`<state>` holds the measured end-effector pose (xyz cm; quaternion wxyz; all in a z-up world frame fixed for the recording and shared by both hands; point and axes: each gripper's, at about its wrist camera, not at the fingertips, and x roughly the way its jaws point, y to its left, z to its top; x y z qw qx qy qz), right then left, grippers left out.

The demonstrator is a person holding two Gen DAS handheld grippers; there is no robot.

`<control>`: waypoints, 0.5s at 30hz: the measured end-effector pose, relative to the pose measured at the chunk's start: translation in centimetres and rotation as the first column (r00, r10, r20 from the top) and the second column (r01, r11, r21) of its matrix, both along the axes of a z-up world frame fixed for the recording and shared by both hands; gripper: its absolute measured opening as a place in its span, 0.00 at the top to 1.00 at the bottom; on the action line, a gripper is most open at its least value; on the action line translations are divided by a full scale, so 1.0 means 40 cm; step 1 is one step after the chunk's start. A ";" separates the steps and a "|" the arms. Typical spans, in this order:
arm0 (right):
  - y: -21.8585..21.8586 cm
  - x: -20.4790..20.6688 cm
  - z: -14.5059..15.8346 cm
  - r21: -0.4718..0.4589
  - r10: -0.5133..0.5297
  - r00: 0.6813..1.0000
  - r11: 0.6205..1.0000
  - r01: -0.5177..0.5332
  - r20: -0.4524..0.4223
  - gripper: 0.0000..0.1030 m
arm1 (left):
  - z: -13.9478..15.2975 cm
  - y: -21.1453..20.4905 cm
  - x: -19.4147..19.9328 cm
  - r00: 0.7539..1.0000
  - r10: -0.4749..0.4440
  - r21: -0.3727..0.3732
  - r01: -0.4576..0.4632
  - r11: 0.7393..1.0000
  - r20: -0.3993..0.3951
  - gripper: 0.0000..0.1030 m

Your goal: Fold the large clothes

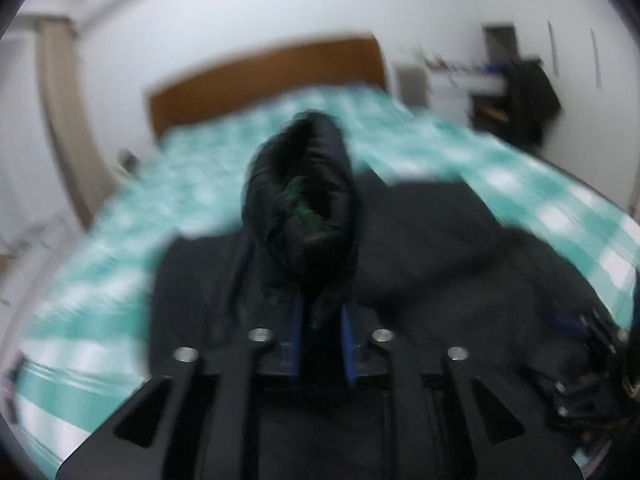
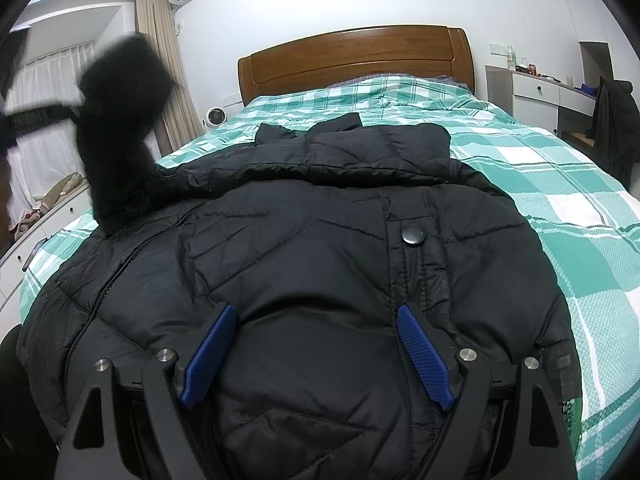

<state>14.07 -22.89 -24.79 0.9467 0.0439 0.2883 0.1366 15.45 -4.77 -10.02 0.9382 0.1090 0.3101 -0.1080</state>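
Note:
A black puffer jacket (image 2: 320,264) lies spread on the bed (image 2: 560,208), its collar toward the headboard and a snap button (image 2: 413,235) on its front. My left gripper (image 1: 323,320) is shut on the jacket's sleeve (image 1: 300,200); dark fabric fills the gap between its blue pads (image 1: 297,332), and the cuff stands up in front of the camera. In the right wrist view that sleeve (image 2: 120,128) is a blurred black shape lifted at the jacket's left side. My right gripper (image 2: 318,356) is open low over the jacket's lower front, its blue pads (image 2: 212,360) wide apart.
The bed has a green and white checked cover and a wooden headboard (image 2: 356,56). At the right stand a white desk (image 2: 536,88) and a dark coat over a chair (image 2: 614,128). Curtains (image 2: 168,64), a small round fan (image 2: 216,116) and low white drawers (image 2: 24,256) are at the left.

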 end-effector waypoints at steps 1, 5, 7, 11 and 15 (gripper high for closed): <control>0.000 -0.001 0.000 0.001 0.000 1.000 1.000 0.000 0.000 0.18 | -0.036 -0.017 0.000 0.998 -0.007 -0.003 0.007 1.000 -0.055 0.45; -0.003 -0.002 0.001 0.005 0.001 1.000 1.000 -0.001 -0.001 0.18 | -0.112 0.019 -0.059 0.989 0.013 -0.065 -0.023 0.998 -0.148 0.22; -0.004 -0.001 0.002 0.004 0.001 1.000 1.000 -0.001 -0.001 0.18 | -0.107 0.078 -0.105 0.985 0.027 -0.146 -0.052 0.988 -0.170 0.15; 0.018 0.007 0.035 -0.065 -0.019 0.997 0.998 0.014 -0.070 0.18 | -0.101 0.234 -0.180 0.975 0.149 -0.244 -0.187 0.952 -0.164 0.09; 0.074 -0.025 0.160 0.075 0.039 0.998 0.997 -0.035 -0.058 0.17 | -0.119 0.351 -0.219 0.956 0.276 -0.253 -0.294 0.922 -0.103 0.09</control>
